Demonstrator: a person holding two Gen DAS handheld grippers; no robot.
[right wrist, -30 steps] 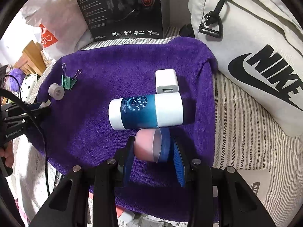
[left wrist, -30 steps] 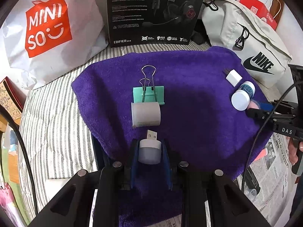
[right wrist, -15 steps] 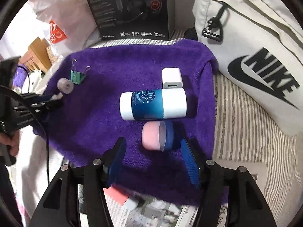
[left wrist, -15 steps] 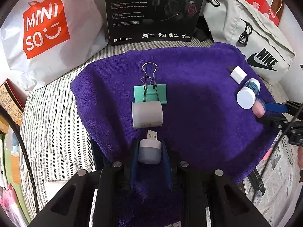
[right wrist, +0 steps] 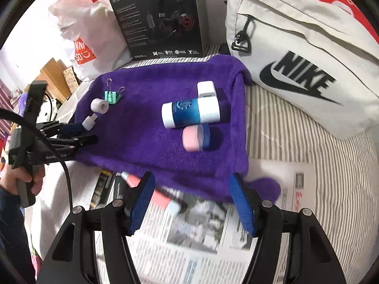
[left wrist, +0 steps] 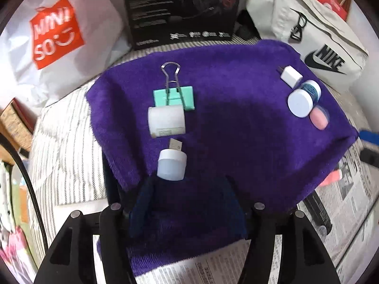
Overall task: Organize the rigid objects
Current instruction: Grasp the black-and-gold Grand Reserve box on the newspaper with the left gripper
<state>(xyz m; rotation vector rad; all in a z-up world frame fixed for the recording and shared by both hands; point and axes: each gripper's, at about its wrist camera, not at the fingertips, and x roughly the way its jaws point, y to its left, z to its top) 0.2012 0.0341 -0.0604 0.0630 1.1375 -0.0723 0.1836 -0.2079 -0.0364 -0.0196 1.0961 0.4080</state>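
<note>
A purple towel (left wrist: 236,123) (right wrist: 146,132) carries the objects. On its left lie a green binder clip (left wrist: 174,95) (right wrist: 112,97), a white tape roll (left wrist: 165,122) (right wrist: 99,105) and a white USB plug light (left wrist: 172,164) (right wrist: 88,122). On its right lie a white charger (left wrist: 291,75) (right wrist: 206,89), a blue and white bottle (left wrist: 303,98) (right wrist: 190,113) and a pink and blue case (left wrist: 319,119) (right wrist: 195,138). My left gripper (left wrist: 187,189) is open just behind the plug light. My right gripper (right wrist: 191,203) is open, back over newspaper.
A white Nike bag (right wrist: 303,54), a black headset box (left wrist: 182,9) and a Miniso bag (left wrist: 56,37) stand behind the towel. Newspaper (right wrist: 201,236) lies in front, with a pink and white tube (right wrist: 151,194) on it. Striped bedding (right wrist: 331,165) lies around.
Both grippers let go and drew back. The left opened and released the plug light onto the towel. The right, open since half a second ago, left the pink and blue case by the bottle.
</note>
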